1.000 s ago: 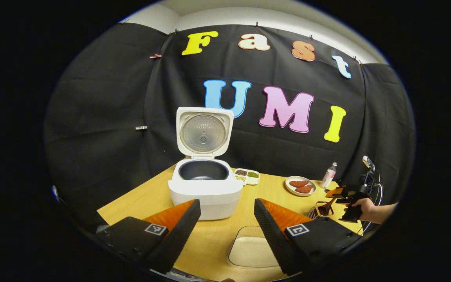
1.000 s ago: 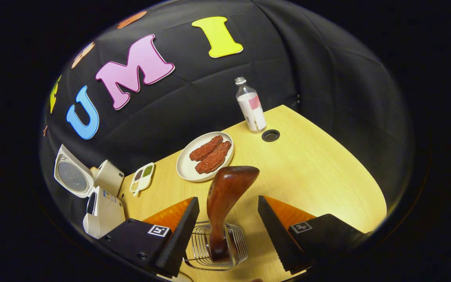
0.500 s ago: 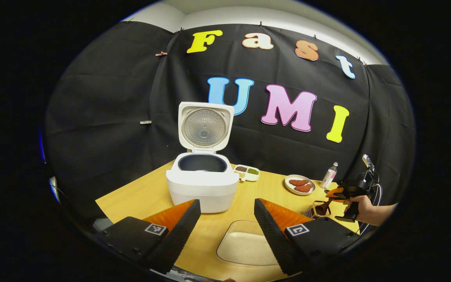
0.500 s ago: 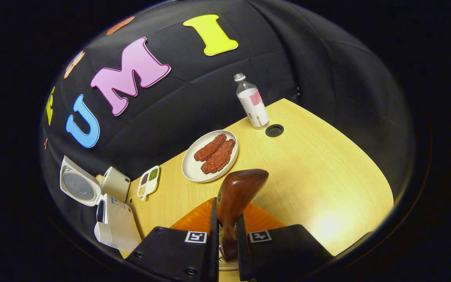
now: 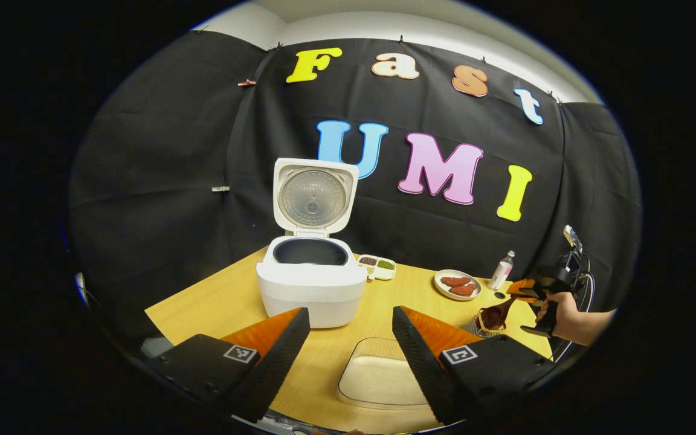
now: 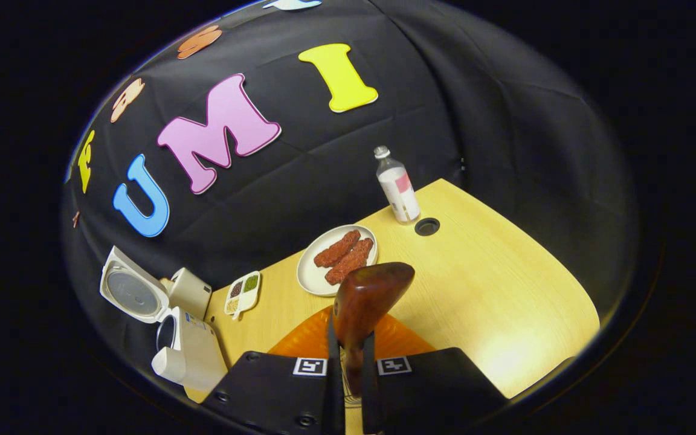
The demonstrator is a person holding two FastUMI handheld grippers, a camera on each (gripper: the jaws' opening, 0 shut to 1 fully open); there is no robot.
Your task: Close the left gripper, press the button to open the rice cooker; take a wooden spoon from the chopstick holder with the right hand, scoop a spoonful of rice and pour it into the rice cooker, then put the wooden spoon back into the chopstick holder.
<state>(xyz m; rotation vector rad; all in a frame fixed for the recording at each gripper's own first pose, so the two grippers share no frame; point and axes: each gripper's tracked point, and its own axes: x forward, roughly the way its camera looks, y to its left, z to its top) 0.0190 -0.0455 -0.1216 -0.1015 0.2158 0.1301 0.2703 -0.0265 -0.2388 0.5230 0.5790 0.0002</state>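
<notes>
The white rice cooker (image 5: 312,287) stands on the table with its lid (image 5: 315,196) raised and its dark pot showing. My left gripper (image 5: 351,314) hovers in front of it, open and holding nothing. A clear container of rice (image 5: 378,377) lies just below its fingers. At the far right a hand (image 5: 559,317) holds my right gripper (image 5: 532,290) over the wire chopstick holder (image 5: 475,328). The right gripper (image 6: 351,350) is shut on the handle of the wooden spoon (image 6: 369,293), whose bowl points up and forward. The rice cooker (image 6: 188,350) is at the lower left in the right gripper view.
A plate of red food (image 6: 339,260), a small bottle (image 6: 397,187) and a cable hole (image 6: 426,226) are on the table beyond the spoon. A divided dish of grains (image 6: 242,293) sits beside the cooker. The black cloth wall closes the back of the table.
The right gripper went from open around the spoon handle to shut on it, then rose a little with the spoon. The left gripper drew back slightly from the cooker and stayed open.
</notes>
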